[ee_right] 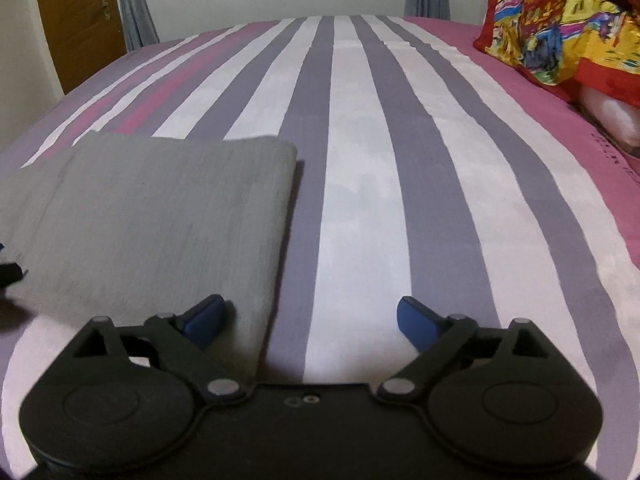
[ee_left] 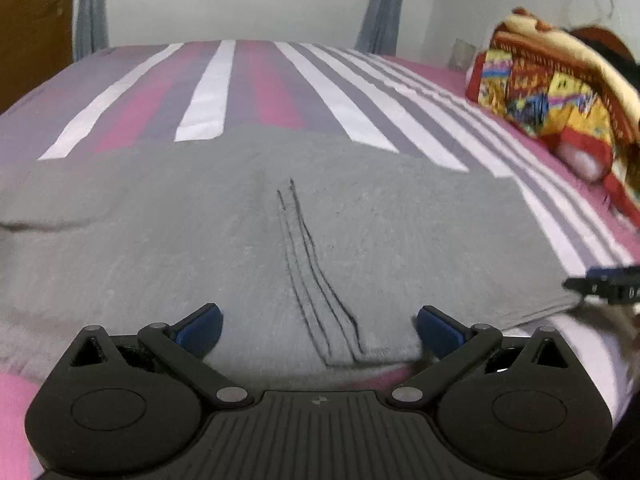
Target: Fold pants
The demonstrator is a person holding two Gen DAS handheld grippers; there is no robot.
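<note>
Grey pants (ee_left: 248, 248) lie folded flat on the striped bedsheet (ee_left: 208, 92), with dark stitched seam lines running toward me. My left gripper (ee_left: 320, 330) is open just above the pants' near edge, its blue pads (ee_left: 200, 328) wide apart with nothing pinched. In the right wrist view the pants (ee_right: 160, 216) form a tidy rectangle at the left. My right gripper (ee_right: 314, 320) is open at their near right corner, with one pad (ee_right: 208, 320) over the cloth and the other over bare sheet (ee_right: 360, 208). A tip of the right gripper (ee_left: 608, 280) shows at the left wrist view's right edge.
A folded, brightly patterned red and yellow blanket (ee_right: 560, 28) is piled at the bed's right side. Beyond the bed are a white wall with a window, grey curtains (ee_left: 92, 12) and a wooden door (ee_right: 76, 20). Striped sheet stretches to the right of the pants.
</note>
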